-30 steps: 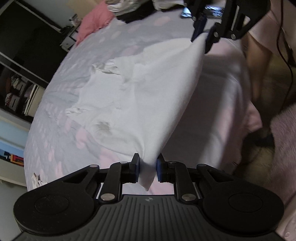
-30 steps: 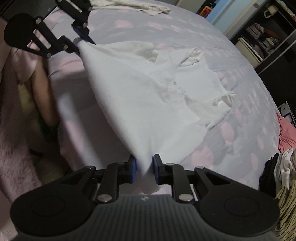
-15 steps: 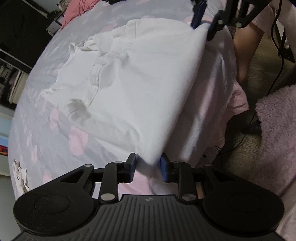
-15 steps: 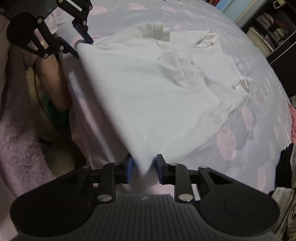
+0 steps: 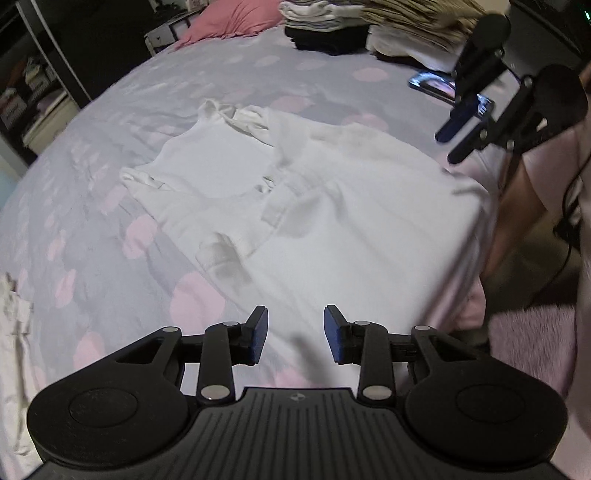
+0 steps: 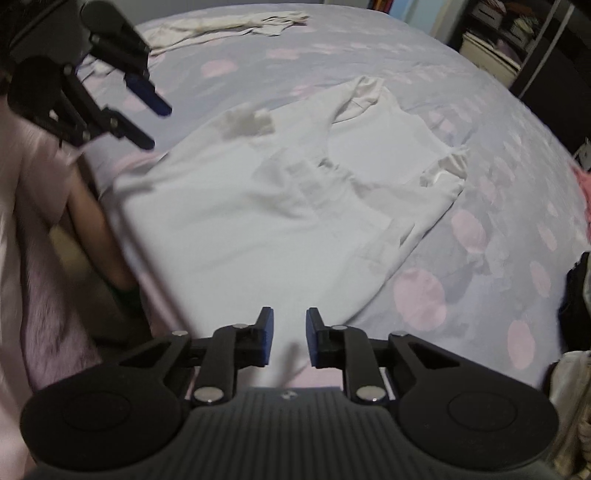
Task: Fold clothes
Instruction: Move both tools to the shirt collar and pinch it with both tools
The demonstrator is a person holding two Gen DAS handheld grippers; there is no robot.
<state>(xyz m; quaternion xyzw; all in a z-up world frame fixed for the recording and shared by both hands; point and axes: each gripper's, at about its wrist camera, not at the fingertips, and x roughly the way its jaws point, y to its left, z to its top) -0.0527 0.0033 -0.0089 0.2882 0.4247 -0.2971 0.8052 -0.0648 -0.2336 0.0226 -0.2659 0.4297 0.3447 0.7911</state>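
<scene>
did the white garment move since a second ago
Yes. The white garment was held up by both tongs, stretched between them; now it lies spread flat on the dotted bedsheet, released, its hem at the bed edge.

a plain white cloth garment [image 5: 325, 206] lies on a lilac-grey bed sheet [image 5: 92, 236] dotted with pale pink circles. both grippers are matt black with blue finger pads [image 5: 258, 334] (the same blue in the right wrist view [image 6: 267, 341]). a pink pillow [image 5: 225, 22] lies beyond; a fuzzy pink rug [image 5: 532, 343] covers the floor.
</scene>
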